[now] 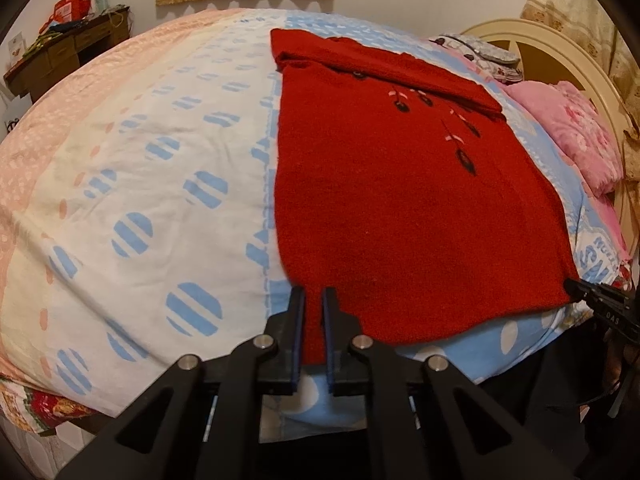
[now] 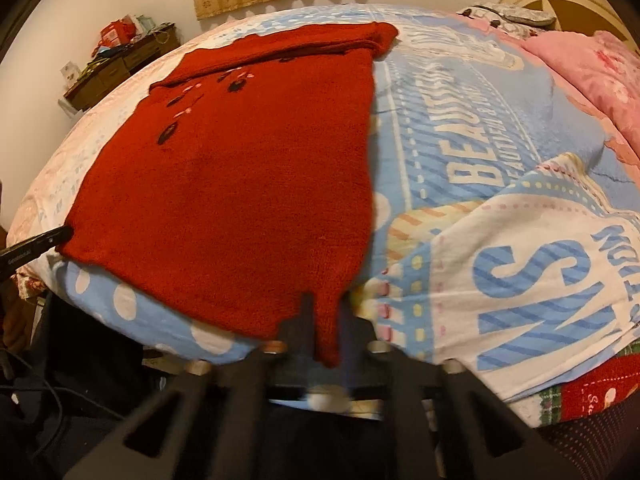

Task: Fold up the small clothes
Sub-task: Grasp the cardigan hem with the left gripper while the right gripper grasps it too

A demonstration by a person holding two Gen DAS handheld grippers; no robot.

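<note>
A red knitted sweater [image 1: 400,200] with dark and pink embroidery lies flat on the bed, sleeves folded across its far end. My left gripper [image 1: 313,300] is shut on the sweater's near left hem corner. My right gripper [image 2: 326,312] is shut on the near right hem corner of the sweater [image 2: 240,184]. The right gripper also shows at the right edge of the left wrist view [image 1: 576,286], and the left gripper at the left edge of the right wrist view [image 2: 60,236].
The bed cover [image 1: 140,160] is white, pink and blue with printed letters [image 2: 480,160]. Pink pillows [image 1: 576,132] lie by a cream headboard [image 1: 560,48]. A brown desk [image 1: 68,56] with clutter stands by the far wall. Cables hang at the bed's near edge [image 2: 40,392].
</note>
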